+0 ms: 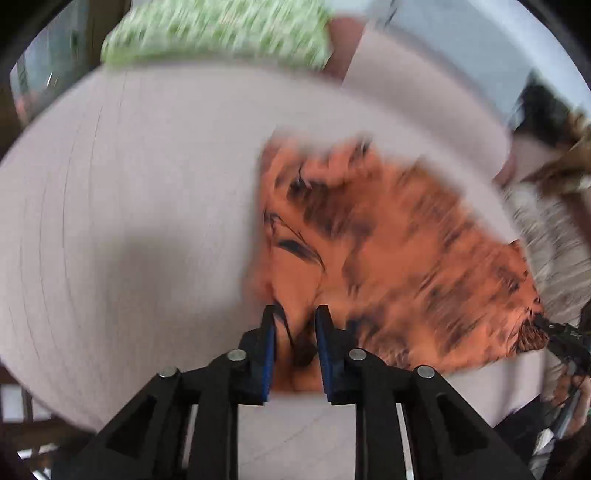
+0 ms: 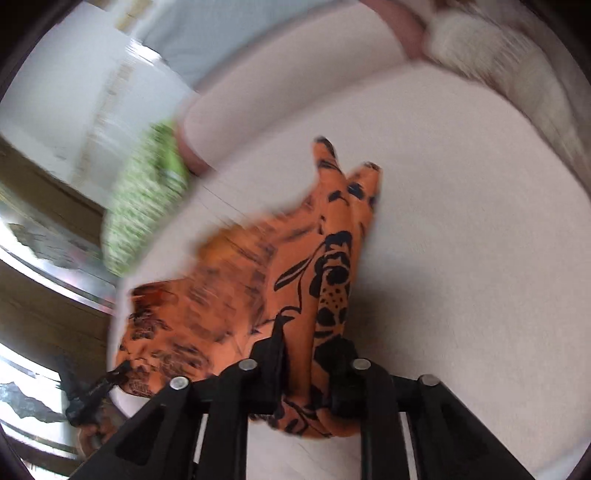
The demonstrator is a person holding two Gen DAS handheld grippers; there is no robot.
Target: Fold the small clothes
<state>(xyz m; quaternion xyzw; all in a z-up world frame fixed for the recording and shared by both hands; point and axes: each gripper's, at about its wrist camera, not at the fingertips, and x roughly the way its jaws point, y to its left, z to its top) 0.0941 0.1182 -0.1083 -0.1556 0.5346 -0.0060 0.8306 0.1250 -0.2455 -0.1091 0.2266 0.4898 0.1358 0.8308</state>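
An orange garment with black print hangs stretched above a pale pink cushion. My left gripper is shut on one bunched corner of it. In the left wrist view the right gripper grips the far corner at the right edge. In the right wrist view my right gripper is shut on a fold of the orange garment, whose two narrow ends point away over the pale cushion. The left gripper shows at the lower left, holding the other corner. Both views are blurred by motion.
A green-and-white patterned cloth lies folded at the cushion's far edge; it also shows in the right wrist view. A furry white and brown thing lies at the right. Wooden furniture and floor lie beyond the cushion.
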